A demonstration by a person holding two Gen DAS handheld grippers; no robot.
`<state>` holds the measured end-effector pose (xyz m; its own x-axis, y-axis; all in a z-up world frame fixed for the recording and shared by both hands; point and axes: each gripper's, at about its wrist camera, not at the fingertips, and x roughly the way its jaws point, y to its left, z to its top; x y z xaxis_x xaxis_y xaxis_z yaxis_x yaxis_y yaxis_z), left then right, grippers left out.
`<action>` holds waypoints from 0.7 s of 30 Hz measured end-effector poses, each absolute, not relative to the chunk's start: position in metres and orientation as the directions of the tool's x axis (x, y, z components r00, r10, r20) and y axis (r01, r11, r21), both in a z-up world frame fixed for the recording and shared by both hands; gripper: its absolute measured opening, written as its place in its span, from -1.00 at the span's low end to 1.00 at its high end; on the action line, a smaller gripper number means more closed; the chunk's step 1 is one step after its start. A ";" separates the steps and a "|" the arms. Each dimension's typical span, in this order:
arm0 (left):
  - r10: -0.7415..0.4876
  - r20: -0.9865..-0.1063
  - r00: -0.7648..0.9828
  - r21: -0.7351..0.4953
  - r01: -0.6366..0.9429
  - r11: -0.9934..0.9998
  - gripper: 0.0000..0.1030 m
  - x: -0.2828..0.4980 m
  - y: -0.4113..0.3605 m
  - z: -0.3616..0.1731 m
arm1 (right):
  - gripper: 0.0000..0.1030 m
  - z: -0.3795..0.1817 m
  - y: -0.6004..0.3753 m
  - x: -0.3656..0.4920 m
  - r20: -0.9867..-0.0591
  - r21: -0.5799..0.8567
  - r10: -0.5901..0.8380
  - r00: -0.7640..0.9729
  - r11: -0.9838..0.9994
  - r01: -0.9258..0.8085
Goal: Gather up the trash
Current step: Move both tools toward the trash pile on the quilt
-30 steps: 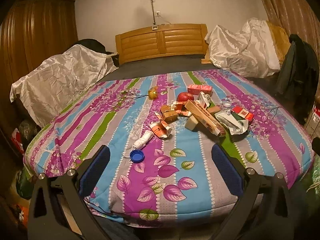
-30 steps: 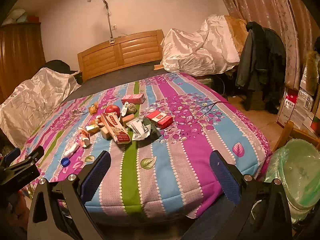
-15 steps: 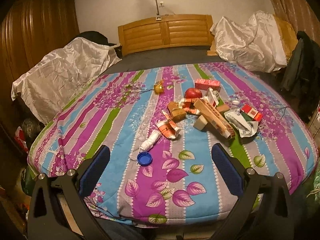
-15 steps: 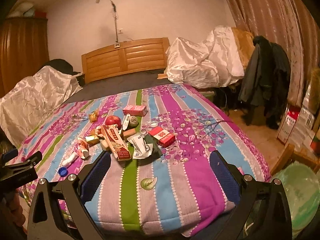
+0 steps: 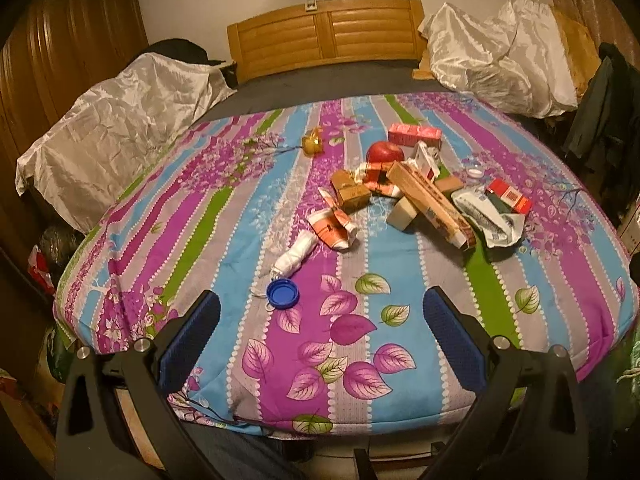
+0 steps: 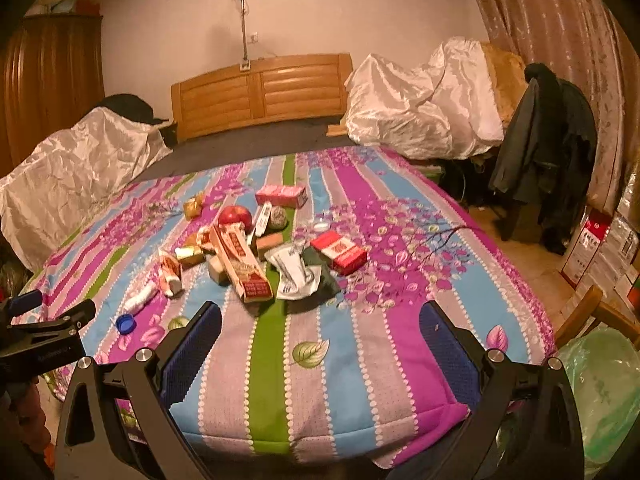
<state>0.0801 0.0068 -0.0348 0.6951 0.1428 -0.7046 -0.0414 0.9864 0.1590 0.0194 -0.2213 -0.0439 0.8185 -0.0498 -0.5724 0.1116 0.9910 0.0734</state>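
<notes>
From my remote station I see the trash lying in a loose heap on the striped bedspread (image 5: 400, 280), ahead of both tongs and apart from them. Nearest to the left gripper (image 5: 320, 324) is a blue bottle cap (image 5: 283, 293), just beyond its fingertips and a little left of the middle; a white crumpled wrapper (image 5: 297, 255) lies just behind the cap. Farther away are an orange-white crushed carton (image 5: 334, 228), a long brown box (image 5: 430, 204), a red apple (image 5: 385, 152) and a red cigarette pack (image 5: 510, 197). In the right wrist view the long brown box (image 6: 240, 262) and a white crumpled bag (image 6: 294, 272) lie closest to the right gripper (image 6: 320, 328), with the cigarette pack (image 6: 339, 253) behind. Both tongs stand wide apart, holding nothing and touching nothing. Each one is held low at the near edge of the bed and looks along the cover toward the wooden headboard (image 5: 324, 36). The left gripper (image 6: 44, 344) appears at the left border of the right view. A green plastic bag (image 6: 600, 392) is at the right side, beside the bed.
</notes>
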 end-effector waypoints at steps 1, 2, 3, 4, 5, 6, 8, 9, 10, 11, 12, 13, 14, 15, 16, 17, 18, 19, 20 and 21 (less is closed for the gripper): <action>0.143 -0.711 0.689 0.158 -0.042 0.987 0.91 0.082 0.008 -0.037 | 0.92 -0.047 -0.220 0.022 -0.580 0.071 -0.050 0.813 0.991 0.111; 0.142 -0.716 0.684 0.155 -0.043 0.987 0.91 0.083 0.009 -0.039 | 0.92 -0.049 -0.219 0.025 -0.587 0.070 -0.048 0.808 0.991 0.110; 0.142 -0.720 0.679 0.153 -0.044 0.987 0.91 0.085 0.009 -0.040 | 0.92 -0.052 -0.218 0.028 -0.593 0.071 -0.046 0.804 0.992 0.109; 0.143 -0.725 0.673 0.151 -0.046 0.987 0.91 0.086 0.011 -0.043 | 0.92 -0.055 -0.217 0.031 -0.599 0.070 -0.043 0.799 0.992 0.107; 0.144 -0.728 0.670 0.150 -0.048 0.987 0.91 0.088 0.011 -0.043 | 0.92 -0.057 -0.216 0.033 -0.604 0.069 -0.042 0.796 0.992 0.105; 0.144 -0.732 0.666 0.148 -0.050 0.988 0.91 0.089 0.013 -0.044 | 0.92 -0.058 -0.215 0.034 -0.607 0.067 -0.042 0.794 0.992 0.103; 0.144 -0.738 0.659 0.144 -0.055 0.988 0.91 0.093 0.015 -0.047 | 0.92 -0.061 -0.212 0.039 -0.616 0.058 -0.042 0.786 0.993 0.099; 0.145 -0.740 0.657 0.143 -0.057 0.988 0.91 0.094 0.016 -0.048 | 0.92 -0.063 -0.210 0.041 -0.620 0.055 -0.042 0.783 0.994 0.096; 0.146 -0.742 0.654 0.143 -0.059 0.988 0.91 0.095 0.016 -0.048 | 0.92 -0.065 -0.209 0.043 -0.625 0.053 -0.040 0.779 0.994 0.094; 0.147 -0.744 0.652 0.142 -0.061 0.988 0.91 0.096 0.017 -0.049 | 0.92 -0.066 -0.208 0.044 -0.628 0.053 -0.040 0.777 0.994 0.093; 0.149 -0.746 0.650 0.143 -0.062 0.988 0.91 0.097 0.017 -0.049 | 0.92 -0.067 -0.207 0.046 -0.632 0.051 -0.039 0.774 0.994 0.092; 0.151 -0.747 0.647 0.144 -0.063 0.988 0.91 0.099 0.018 -0.050 | 0.92 -0.068 -0.206 0.048 -0.635 0.050 -0.038 0.771 0.995 0.090; 0.153 -0.748 0.646 0.146 -0.065 0.987 0.91 0.100 0.018 -0.051 | 0.92 -0.069 -0.205 0.049 -0.640 0.048 -0.038 0.767 0.995 0.089; 0.154 -0.749 0.644 0.146 -0.067 0.987 0.91 0.101 0.019 -0.051 | 0.92 -0.070 -0.204 0.051 -0.644 0.046 -0.038 0.764 0.995 0.088; 0.156 -0.751 0.642 0.146 -0.070 0.987 0.91 0.102 0.020 -0.052 | 0.92 -0.071 -0.204 0.052 -0.646 0.045 -0.037 0.762 0.995 0.087; 0.157 -0.752 0.640 0.145 -0.071 0.987 0.91 0.103 0.020 -0.053 | 0.92 -0.072 -0.203 0.054 -0.649 0.044 -0.036 0.760 0.995 0.085; 0.157 -0.754 0.638 0.145 -0.072 0.987 0.91 0.104 0.021 -0.053 | 0.92 -0.073 -0.203 0.055 -0.651 0.043 -0.036 0.758 0.995 0.085; 0.158 -0.755 0.636 0.145 -0.072 0.987 0.91 0.104 0.021 -0.054 | 0.92 -0.075 -0.202 0.056 -0.654 0.042 -0.037 0.756 0.996 0.085; 0.158 -0.756 0.635 0.146 -0.071 0.987 0.91 0.105 0.022 -0.054 | 0.92 -0.075 -0.202 0.057 -0.655 0.043 -0.037 0.755 0.995 0.085; 0.159 -0.757 0.634 0.149 -0.071 0.986 0.91 0.105 0.021 -0.055 | 0.92 -0.076 -0.203 0.057 -0.657 0.043 -0.037 0.753 0.995 0.087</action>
<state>0.1049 0.0213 -0.0551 0.6340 0.1594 -0.7567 -0.0707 0.9864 0.1485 0.0574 -0.2027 -0.0762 0.7532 -0.0369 -0.6567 0.0867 0.9953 0.0434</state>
